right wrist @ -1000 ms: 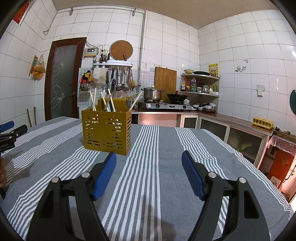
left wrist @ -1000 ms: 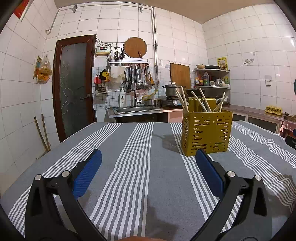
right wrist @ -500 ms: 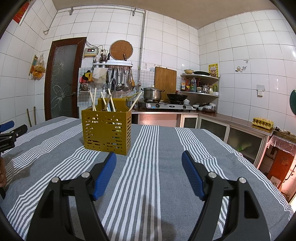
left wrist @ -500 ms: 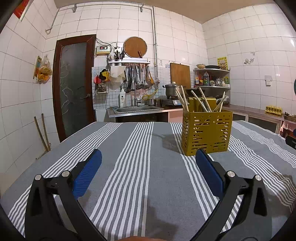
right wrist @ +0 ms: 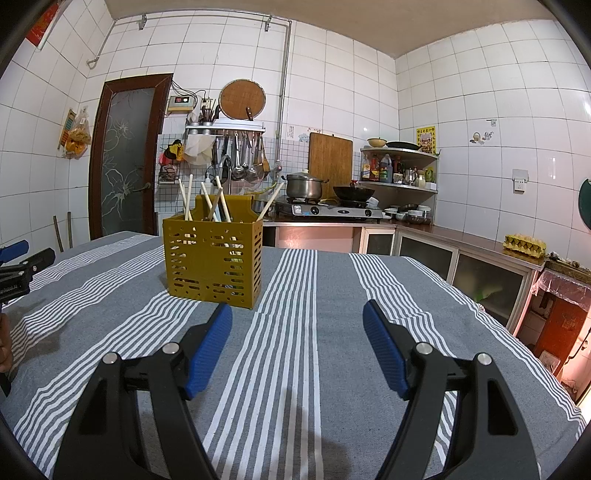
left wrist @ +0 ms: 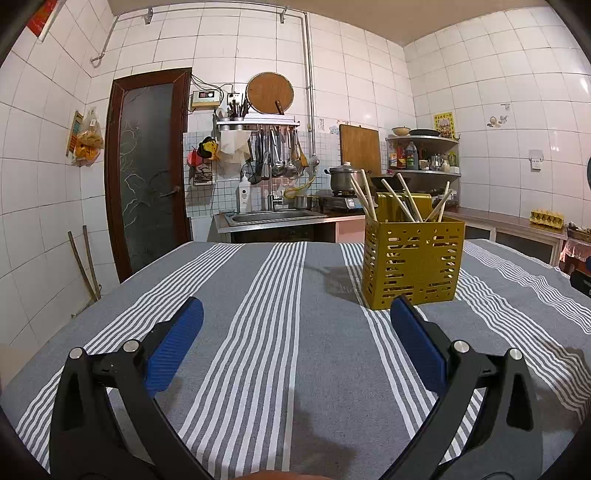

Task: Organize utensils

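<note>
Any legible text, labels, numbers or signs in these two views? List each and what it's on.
Nothing reads cleanly.
Wall controller box: red digits lit, too blurred to read.
Yellow poster: printed characters, too small.
Left gripper body: white lettering, cut off at the frame edge.
Red banner: no readable characters.
Bottles on the corner shelf: labels too small.

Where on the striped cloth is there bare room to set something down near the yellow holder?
The striped cloth lies bare left of the yellow holder, and between it and the open left hand-held gripper. In the right wrist view, the cloth right of the holder is bare to the table edge. Only the holder, stuffed with chopsticks, is crowded.
</note>
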A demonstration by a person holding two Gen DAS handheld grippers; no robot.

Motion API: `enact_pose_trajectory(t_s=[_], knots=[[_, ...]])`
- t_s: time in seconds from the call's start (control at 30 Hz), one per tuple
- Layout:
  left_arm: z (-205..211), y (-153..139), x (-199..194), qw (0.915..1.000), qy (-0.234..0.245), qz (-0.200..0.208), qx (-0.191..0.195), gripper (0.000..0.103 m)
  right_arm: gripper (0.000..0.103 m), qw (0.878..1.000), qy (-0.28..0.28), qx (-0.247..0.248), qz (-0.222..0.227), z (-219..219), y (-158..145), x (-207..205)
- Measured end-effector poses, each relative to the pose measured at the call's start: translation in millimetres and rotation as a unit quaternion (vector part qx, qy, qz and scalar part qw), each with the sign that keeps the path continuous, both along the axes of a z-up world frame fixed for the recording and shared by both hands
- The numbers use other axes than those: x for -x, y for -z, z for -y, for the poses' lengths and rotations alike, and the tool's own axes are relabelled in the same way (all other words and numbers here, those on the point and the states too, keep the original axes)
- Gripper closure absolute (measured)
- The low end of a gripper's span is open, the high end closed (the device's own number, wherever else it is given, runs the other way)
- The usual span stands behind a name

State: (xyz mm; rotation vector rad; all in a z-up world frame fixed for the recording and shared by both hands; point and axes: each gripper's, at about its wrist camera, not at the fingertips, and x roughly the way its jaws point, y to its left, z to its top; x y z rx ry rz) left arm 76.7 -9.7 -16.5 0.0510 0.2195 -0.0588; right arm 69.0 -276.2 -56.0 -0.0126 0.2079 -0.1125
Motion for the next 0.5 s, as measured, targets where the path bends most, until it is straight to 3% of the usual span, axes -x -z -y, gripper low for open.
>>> enact_pose_trajectory(t_s=[0.5], knots=[[0.2,-0.3,0.0,1.0000,0.000,0.000,0.000,0.005,0.031,1.000,0.000,0.000,0.000,0.8,-0.3,0.2]])
